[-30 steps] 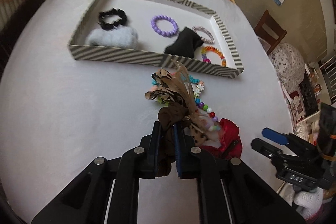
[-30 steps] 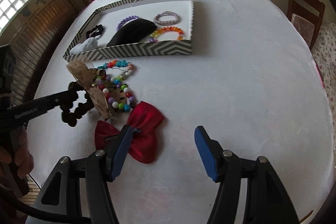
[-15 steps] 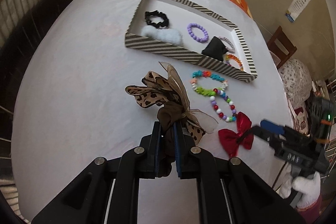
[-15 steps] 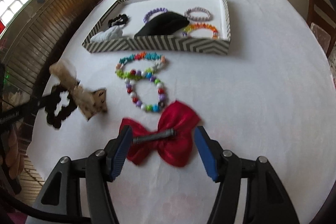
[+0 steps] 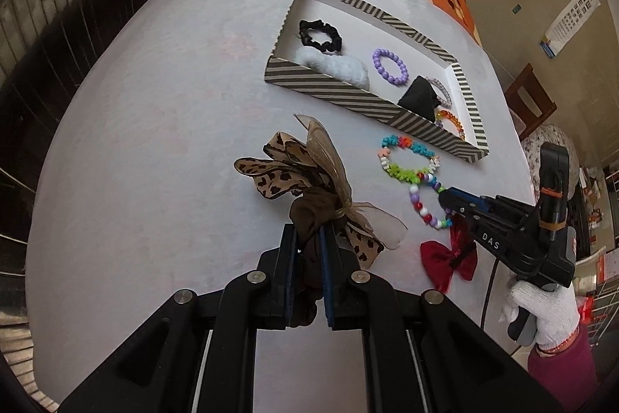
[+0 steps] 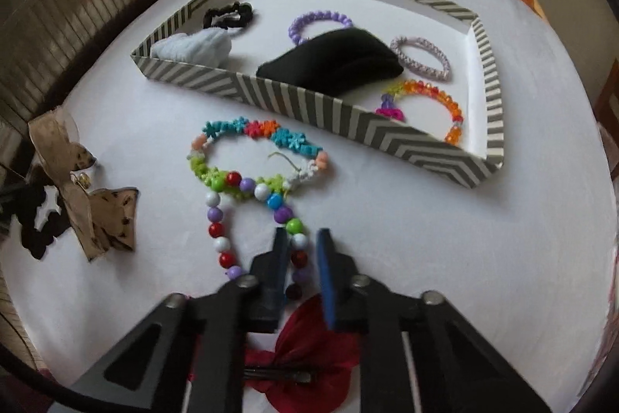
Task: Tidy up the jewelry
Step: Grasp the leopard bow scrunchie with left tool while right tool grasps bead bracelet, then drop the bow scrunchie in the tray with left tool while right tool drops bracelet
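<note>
Meanwhile your left gripper pinched the leopard-print ribbon scrunchie aloft, short of the striped tray | your right gripper nearly closed around the round-bead bracelet on the white table, ready to lift.

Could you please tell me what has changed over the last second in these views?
The right gripper moved forward past the red bow and narrowed its jaws around the round-bead bracelet; whether it grips yet is unclear. The left gripper carried the leopard scrunchie leftward, away from the beads. The striped tray and its contents stayed put.
</note>
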Demonstrator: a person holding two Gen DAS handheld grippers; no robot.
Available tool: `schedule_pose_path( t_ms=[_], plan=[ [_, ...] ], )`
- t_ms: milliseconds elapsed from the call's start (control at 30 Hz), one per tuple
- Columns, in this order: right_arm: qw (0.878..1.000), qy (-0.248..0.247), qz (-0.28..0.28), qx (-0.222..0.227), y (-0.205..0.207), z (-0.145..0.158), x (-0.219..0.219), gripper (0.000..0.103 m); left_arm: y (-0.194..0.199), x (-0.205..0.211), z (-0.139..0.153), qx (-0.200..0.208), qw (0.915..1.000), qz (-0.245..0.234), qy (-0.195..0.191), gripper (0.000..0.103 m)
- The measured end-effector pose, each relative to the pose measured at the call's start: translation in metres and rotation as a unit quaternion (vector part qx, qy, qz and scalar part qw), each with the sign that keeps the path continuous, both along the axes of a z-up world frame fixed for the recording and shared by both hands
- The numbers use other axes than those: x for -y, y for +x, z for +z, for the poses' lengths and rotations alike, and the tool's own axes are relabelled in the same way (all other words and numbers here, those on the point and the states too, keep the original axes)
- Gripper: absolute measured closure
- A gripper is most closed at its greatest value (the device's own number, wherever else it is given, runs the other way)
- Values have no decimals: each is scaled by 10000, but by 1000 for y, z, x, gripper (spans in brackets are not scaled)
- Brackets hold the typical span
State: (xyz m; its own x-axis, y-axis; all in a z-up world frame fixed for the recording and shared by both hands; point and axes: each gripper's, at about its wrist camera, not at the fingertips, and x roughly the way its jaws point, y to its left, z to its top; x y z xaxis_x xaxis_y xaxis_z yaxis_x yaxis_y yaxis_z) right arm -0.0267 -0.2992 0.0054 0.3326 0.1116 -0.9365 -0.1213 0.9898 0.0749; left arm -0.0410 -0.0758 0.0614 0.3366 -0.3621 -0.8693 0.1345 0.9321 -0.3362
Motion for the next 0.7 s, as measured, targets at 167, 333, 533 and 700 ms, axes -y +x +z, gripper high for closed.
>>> schedule_pose_path(
  t_ms=[167,333,533,700],
  plan=[
    [9986,447,-178,227,-6,26,13,93,4,1,10,109,9999,25,-46,103],
    [9965,542,-238,592,-11,63,25,93,11,11,29,304,9995,-37,-65,103],
    [9947,544,-351,794,-9,89,44,93,25,21,50,557,9984,-118,-51,103],
    [9940,498,-395,886,-3,101,53,93,40,34,62,728,9971,-211,-6,103]
  ],
)
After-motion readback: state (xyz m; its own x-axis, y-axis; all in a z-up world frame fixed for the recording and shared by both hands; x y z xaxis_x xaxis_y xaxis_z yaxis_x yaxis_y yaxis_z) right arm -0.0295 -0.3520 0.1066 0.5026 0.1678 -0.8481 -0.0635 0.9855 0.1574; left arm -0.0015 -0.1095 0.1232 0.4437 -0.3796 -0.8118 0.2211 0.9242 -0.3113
